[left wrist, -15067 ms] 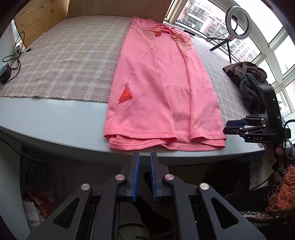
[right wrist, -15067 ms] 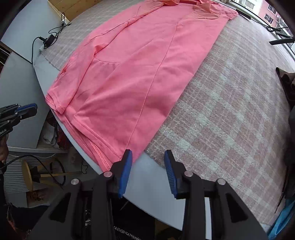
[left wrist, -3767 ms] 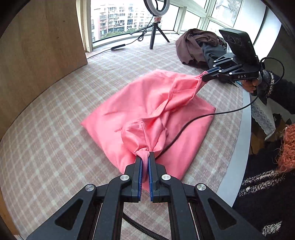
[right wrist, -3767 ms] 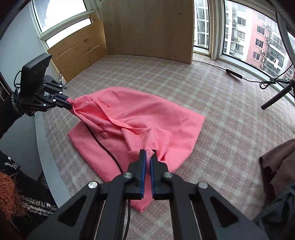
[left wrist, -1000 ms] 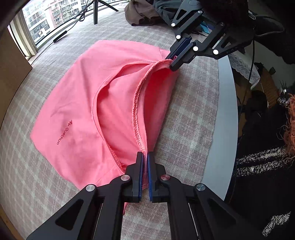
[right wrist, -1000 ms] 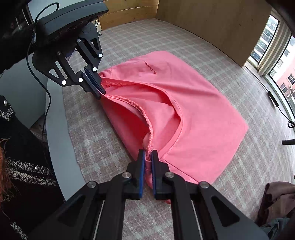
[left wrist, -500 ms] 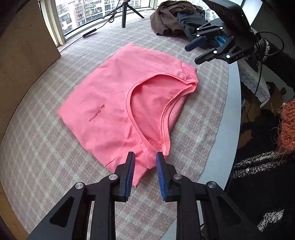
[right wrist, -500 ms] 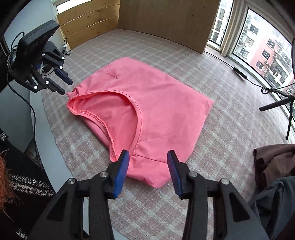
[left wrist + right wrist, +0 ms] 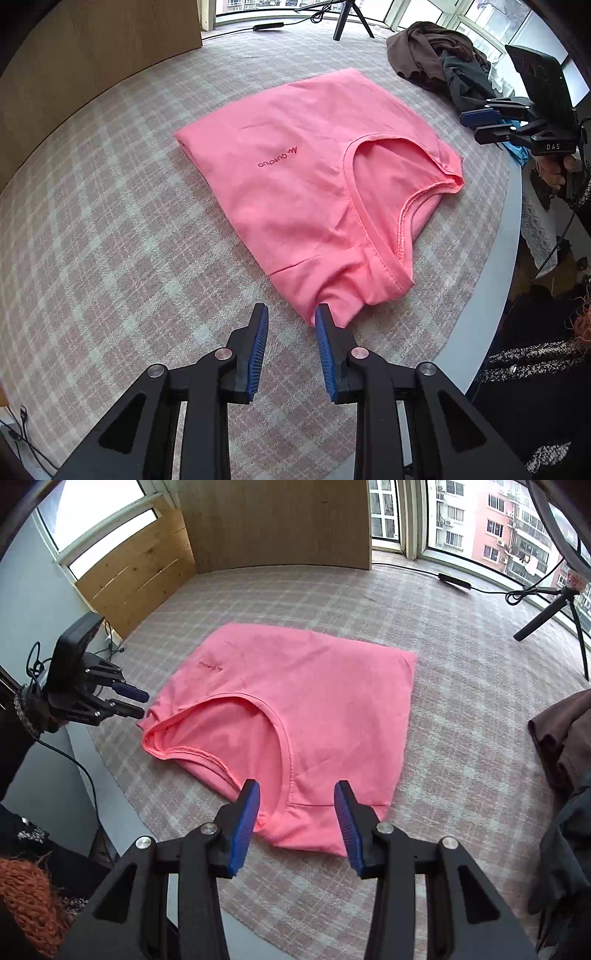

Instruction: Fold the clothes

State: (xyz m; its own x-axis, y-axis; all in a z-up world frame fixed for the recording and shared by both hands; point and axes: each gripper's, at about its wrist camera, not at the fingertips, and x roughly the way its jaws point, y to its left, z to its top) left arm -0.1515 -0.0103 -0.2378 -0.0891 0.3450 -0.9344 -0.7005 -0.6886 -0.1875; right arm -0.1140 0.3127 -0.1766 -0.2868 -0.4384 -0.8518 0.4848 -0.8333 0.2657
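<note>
The left hand-held gripper point(image 9: 289, 345) hovers at the near corner of the folded pink shirt point(image 9: 314, 184), its jaws opening with only checked cloth point(image 9: 110, 258) between them; the shirt's edge lies just beside its right pad. The shirt lies flat on the worktop point(image 9: 491, 280). Beyond its far corner, the right hand-held gripper point(image 9: 480, 125) is part-open and holds nothing.

We look across a table edge point(image 9: 491, 258) covered by a checked woven cloth point(image 9: 461, 686), wooden panels point(image 9: 273, 520) standing behind it, daylight pouring through wide windows point(image 9: 480, 517) that face pink apartment blocks point(image 9: 498, 513), a black tripod point(image 9: 546, 613) nearby.
</note>
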